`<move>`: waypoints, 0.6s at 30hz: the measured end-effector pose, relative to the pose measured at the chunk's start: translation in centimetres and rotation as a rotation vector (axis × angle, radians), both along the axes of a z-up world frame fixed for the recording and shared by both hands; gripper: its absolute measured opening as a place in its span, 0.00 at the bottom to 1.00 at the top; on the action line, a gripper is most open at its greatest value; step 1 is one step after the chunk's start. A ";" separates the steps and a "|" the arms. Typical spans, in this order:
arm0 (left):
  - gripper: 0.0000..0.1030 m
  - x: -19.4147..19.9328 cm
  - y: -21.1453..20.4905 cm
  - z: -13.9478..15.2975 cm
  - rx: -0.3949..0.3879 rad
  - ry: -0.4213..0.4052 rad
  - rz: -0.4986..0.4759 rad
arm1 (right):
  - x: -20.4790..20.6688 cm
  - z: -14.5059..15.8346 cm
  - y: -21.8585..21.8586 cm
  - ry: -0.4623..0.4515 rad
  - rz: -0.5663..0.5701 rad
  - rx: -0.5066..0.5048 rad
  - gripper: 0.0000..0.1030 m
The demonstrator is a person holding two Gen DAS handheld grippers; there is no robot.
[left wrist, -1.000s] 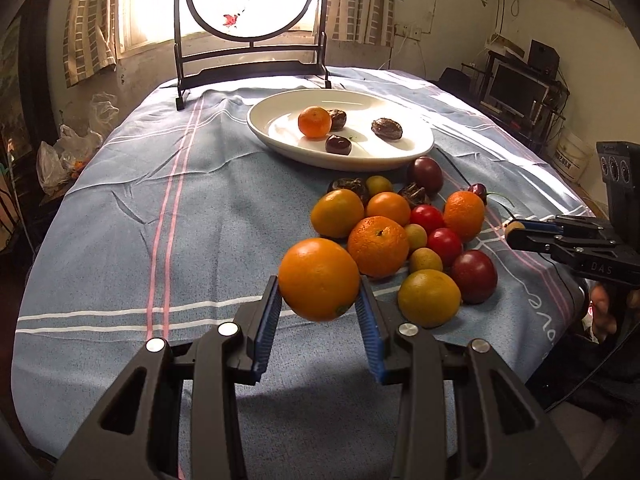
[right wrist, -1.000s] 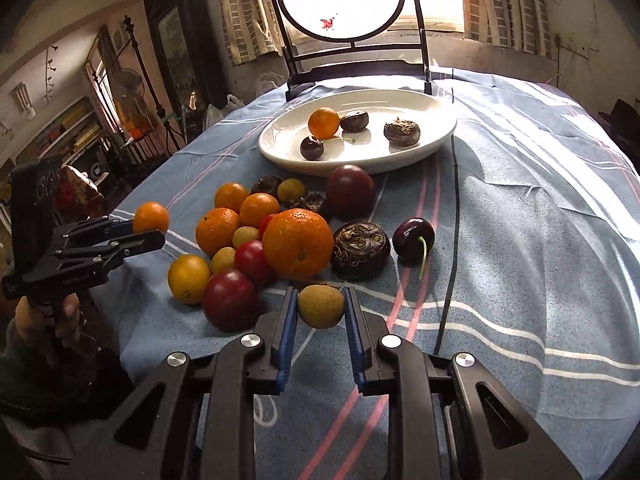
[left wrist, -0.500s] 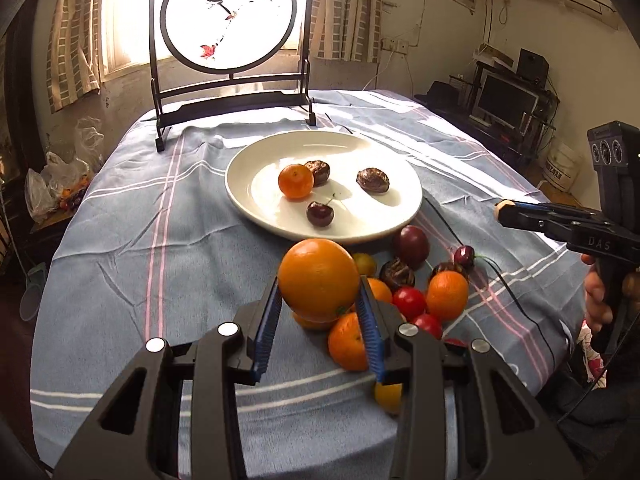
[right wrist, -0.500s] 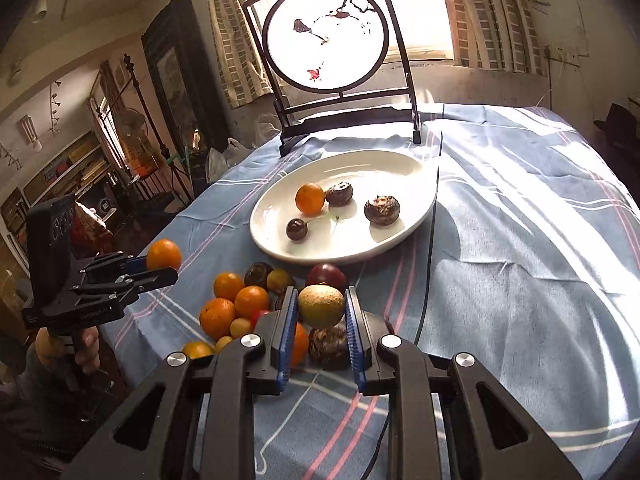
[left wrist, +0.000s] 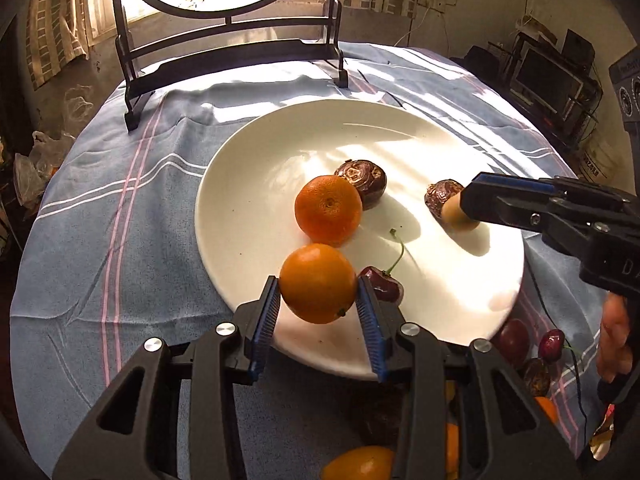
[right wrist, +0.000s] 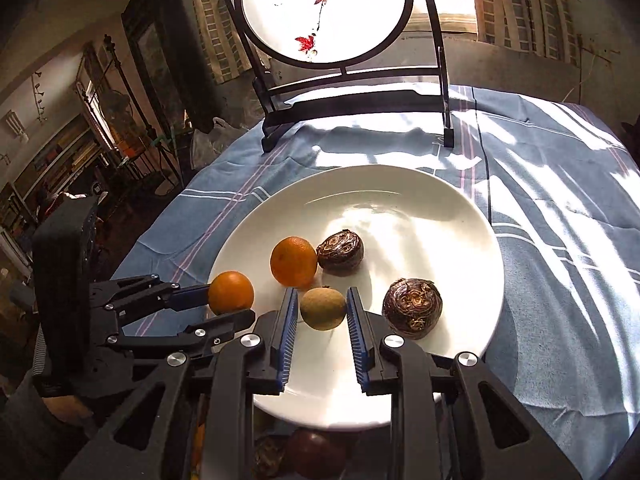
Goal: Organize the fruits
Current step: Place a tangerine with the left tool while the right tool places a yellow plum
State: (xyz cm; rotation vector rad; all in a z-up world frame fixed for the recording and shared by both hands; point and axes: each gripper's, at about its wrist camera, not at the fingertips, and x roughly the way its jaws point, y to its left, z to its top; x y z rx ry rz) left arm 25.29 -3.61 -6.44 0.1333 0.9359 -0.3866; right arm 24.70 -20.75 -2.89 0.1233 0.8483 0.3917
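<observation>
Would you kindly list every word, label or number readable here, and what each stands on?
"DA", cut off at the picture's edge: body of the right gripper, whose jaws have just been opening with a longan between them.
Chinese characters on the round screen: too small to read.
Pale lettering on the black box, far right: blurred.

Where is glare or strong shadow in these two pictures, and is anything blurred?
Left wrist view: sun glare whitens the white plate around the right gripper, which casts a dark shadow; the cherry looks slightly soft. Right wrist view: the backlit round screen is overexposed; the room at left is dim.
</observation>
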 end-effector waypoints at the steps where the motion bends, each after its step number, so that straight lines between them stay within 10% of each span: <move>1: 0.44 -0.2 0.1 0.3 -0.004 -0.008 -0.002 | -0.2 0.2 0.0 -0.018 -0.015 -0.004 0.43; 9: 0.56 -9.0 2.4 4.6 -0.033 -0.177 -0.050 | -7.7 2.0 -1.1 -0.091 -0.002 -0.054 0.47; 18: 0.54 -20.8 2.5 0.9 -0.009 -0.150 -0.175 | -17.5 -0.4 -3.9 -0.081 -0.040 -0.047 0.47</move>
